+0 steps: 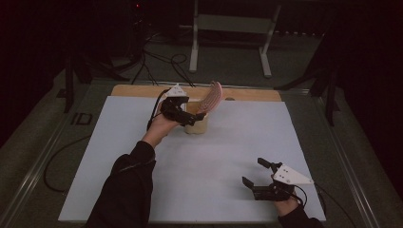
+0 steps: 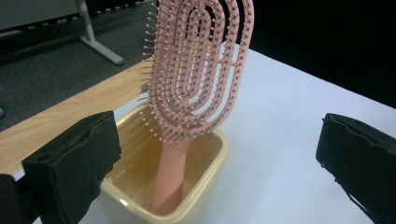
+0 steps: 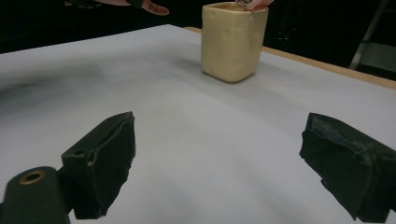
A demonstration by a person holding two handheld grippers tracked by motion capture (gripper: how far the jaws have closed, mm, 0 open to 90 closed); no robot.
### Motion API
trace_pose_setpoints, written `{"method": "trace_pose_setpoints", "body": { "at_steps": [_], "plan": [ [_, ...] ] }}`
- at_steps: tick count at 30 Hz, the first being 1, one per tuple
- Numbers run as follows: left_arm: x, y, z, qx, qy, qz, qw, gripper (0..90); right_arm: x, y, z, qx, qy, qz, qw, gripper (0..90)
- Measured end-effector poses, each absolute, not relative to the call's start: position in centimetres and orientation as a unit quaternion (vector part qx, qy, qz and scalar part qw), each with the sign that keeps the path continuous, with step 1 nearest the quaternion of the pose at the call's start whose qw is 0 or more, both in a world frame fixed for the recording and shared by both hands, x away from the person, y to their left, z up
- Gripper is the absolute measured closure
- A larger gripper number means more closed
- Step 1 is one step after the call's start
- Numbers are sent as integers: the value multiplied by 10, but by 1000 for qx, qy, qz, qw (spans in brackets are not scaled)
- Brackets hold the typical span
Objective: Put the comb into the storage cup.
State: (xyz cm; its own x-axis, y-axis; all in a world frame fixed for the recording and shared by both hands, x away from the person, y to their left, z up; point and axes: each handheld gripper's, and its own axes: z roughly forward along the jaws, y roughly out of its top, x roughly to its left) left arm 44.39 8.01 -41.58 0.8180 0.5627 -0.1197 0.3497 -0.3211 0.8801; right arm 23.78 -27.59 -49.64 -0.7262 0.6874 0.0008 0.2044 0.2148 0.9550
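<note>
Hairbrush (image 2: 196, 70), one pink paddle type, is standing handle-down in one cream square cup (image 2: 205, 186), its bristled head leaning out above the rim toward the upper middle of the left gripper view. In the high view the cup (image 1: 196, 124) is sitting just above the centre of the frame on one white mat (image 1: 214, 161), near the wooden table edge (image 1: 247, 94) at the top. One left gripper (image 1: 186, 114) is hovering beside the cup, its jaws spread wide on either side of the brush, gripping nothing. One right gripper (image 1: 256, 173) is resting at the lower right of the frame, well apart from the cup, its jaws also gaping over bare mat. In the right gripper view the cup (image 3: 232, 42) is showing at the upper middle.
</note>
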Motion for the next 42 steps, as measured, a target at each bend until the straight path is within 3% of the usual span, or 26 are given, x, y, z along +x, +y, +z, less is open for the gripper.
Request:
{"method": "trace_pose_setpoints", "body": {
  "at_steps": [42],
  "plan": [
    [381, 153, -421, 810, 279, 114, 503, 0, 239, -273, -496, 294, 751, 547, 222, 102]
  ]
}}
